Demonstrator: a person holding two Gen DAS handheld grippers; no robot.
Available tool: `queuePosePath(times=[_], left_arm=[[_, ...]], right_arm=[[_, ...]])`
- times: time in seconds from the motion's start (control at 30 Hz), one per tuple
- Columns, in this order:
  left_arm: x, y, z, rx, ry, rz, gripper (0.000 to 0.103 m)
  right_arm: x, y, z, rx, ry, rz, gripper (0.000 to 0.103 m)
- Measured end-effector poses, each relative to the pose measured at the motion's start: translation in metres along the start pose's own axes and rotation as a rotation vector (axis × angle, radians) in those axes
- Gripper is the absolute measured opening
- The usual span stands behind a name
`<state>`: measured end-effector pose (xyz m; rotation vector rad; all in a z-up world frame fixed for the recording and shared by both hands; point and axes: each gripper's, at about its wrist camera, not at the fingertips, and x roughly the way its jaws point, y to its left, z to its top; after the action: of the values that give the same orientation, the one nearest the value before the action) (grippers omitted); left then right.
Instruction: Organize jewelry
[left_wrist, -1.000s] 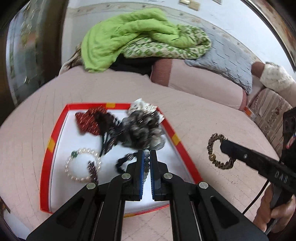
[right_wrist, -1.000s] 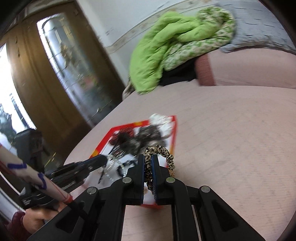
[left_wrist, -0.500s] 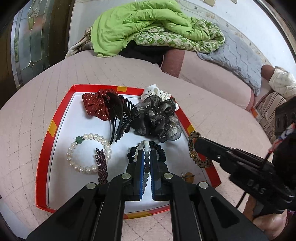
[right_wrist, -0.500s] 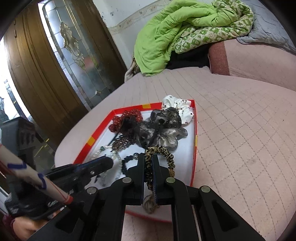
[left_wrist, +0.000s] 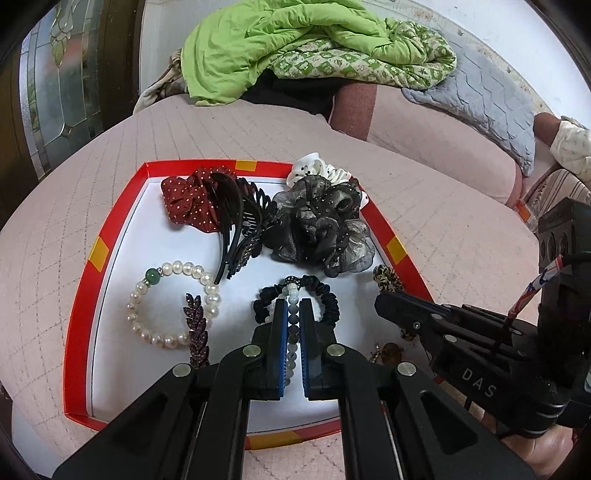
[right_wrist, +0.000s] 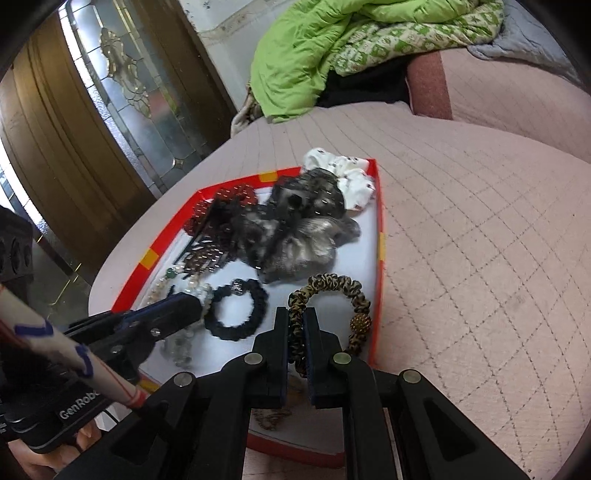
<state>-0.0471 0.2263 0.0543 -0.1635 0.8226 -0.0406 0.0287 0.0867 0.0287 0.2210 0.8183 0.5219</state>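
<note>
2 grippers over the red-rimmed tray (left_wrist: 79, 325) — each clamped on a piece.

Left gripper (left_wrist: 291, 314) pinches a pale bead bracelet (left_wrist: 291, 334) above the black scrunchie (left_wrist: 325, 295); right gripper (right_wrist: 296, 325) grips the leopard-print scrunchie (right_wrist: 332, 286) inside the tray's right edge. Pearl bracelet (left_wrist: 168, 302), red dotted scrunchie (left_wrist: 188, 201) and grey sheer scrunchie (left_wrist: 319, 227) lie on the white tray floor.

A pink quilted bedspread (left_wrist: 424, 206) filled the middle of both views. At the top centre of the left view lay a crumpled green blanket (left_wrist: 266, 44), with a green-patterned quilt (left_wrist: 369, 62) just right of it and touching it. A grey pillow (left_wrist: 491, 99) sat at upper right. A glass-panelled door (right_wrist: 144, 92) stood at the upper left of the right view, in a wooden frame (right_wrist: 55, 140).
</note>
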Motion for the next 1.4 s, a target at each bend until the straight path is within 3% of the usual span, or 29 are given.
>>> queuePosePath(times=[0.53,0.7,0.83,1.03,1.27,1.4], left_arm=[[0.002,0.005,0.001,-0.02,0.006,0.009,0.006],[-0.001,0.006,0.002,-0.031,-0.008,0.009,0.006],[-0.005,0.004,0.0,-0.029,-0.025,0.032,0.031],[-0.004,0.002,-0.001,-0.034,-0.021,0.061,0.035],[0.001,0.004,-0.003,-0.045,-0.015,0.153,0.07],[0.001,0.006,-0.005,-0.047,-0.008,0.213,0.076]], right_arm=[[-0.006,0.004,0.0,-0.001,0.005,0.043,0.014],[-0.025,0.007,0.006,-0.003,-0.04,0.064,0.026],[-0.042,0.004,0.009,0.01,-0.081,0.067,0.029],[-0.06,0.004,0.008,0.005,-0.114,0.053,0.034],[-0.08,0.002,0.002,-0.003,-0.149,0.018,0.043],[-0.092,0.005,-0.006,-0.022,-0.173,-0.027,0.06]])
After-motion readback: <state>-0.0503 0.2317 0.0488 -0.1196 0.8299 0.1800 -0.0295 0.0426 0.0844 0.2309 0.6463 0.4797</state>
